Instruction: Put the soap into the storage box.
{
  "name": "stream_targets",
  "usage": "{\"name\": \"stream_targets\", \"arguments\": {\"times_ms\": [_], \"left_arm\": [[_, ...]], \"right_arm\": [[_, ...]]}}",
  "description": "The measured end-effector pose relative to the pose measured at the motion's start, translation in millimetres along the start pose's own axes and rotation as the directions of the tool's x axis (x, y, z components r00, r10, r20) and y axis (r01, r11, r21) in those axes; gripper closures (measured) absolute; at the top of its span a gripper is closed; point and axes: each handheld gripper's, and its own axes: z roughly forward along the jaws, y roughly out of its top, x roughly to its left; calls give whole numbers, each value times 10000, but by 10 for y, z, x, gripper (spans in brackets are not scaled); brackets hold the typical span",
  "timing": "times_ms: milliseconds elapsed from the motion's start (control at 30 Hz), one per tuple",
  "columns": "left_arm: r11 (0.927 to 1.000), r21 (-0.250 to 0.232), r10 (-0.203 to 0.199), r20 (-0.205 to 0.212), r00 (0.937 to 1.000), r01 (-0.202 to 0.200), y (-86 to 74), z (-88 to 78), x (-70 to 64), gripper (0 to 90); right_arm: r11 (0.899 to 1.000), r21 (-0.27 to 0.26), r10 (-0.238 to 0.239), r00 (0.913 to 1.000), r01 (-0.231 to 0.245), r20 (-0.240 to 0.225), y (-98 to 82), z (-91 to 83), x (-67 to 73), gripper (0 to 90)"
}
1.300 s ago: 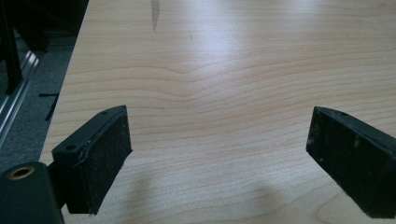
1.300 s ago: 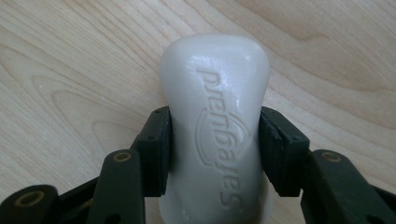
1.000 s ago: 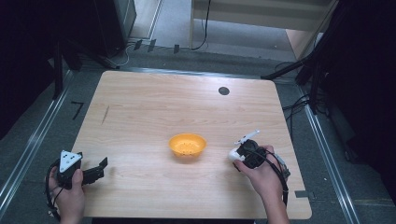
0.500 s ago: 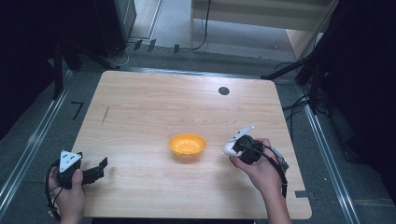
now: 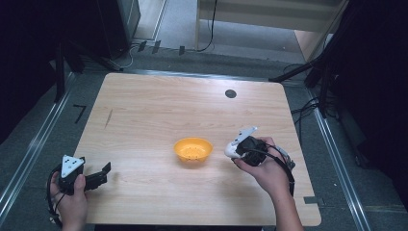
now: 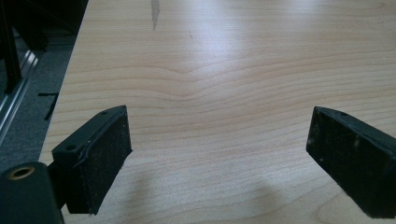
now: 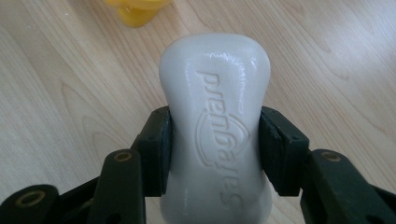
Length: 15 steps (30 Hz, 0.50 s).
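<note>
Soap, white and waisted, clamped at its narrow middle by the right gripper, one black jaw pressed to each side, embossed lettering facing up. Seen from above as a pale bar jutting up and away from the right hand, held over the table just right of the bowl. Tilted, far end higher than the gripped end. Whether clear of the wood or touching it: cannot tell.

Orange bowl upright near the table's middle, a little toward the near edge; only its yellow underside visible past the soap's tip in the right gripper view.

Left gripper wide open, jaws far apart, nothing between them but bare wood grain. Held low at the near left corner by the left hand, grey three-cornered plate on top, well apart from the bowl.

Small dark disc on the far side of the table.
</note>
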Motion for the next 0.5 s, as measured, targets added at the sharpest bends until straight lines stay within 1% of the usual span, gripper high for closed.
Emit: {"name": "stream_targets", "arguments": {"times_ms": [33, 67, 100, 200, 233, 400, 433, 500], "left_arm": [[10000, 6, 8, -15, 10000, -8, 0, 0, -1, 69], [10000, 3, 25, -19, 10000, -25, 0, 1, -2, 69], [10000, 3, 25, -19, 10000, -25, 0, 1, -2, 69], [10000, 12, 19, -36, 10000, -19, 0, -1, -3, 69], [10000, 15, 23, -33, 10000, -23, 0, -1, -3, 69], [10000, 12, 23, -5, 10000, -23, 0, 1, -1, 69], [10000, 7, 21, -5, 10000, -21, 0, 1, -1, 69], [10000, 9, 21, -3, 10000, -21, 0, 1, -1, 69]], "right_arm": [[10000, -18, -76, 10000, 76, -54, 18, 0, 9, 509], [9995, -119, -311, 9993, 309, -191, 55, 9, 16, 509], [9995, -119, -311, 9993, 309, -191, 55, 9, 16, 509], [9984, -220, -528, 9983, 523, -232, 112, 30, 30, 509], [9971, -299, -712, 9971, 703, -285, 150, 44, 29, 509], [9952, -422, -896, 9953, 881, -356, 222, 65, 37, 509], [9921, -505, -1167, 9923, 1146, -420, 259, 78, 42, 509], [9907, -537, -1276, 9908, 1251, -449, 298, 93, 54, 508]]}}
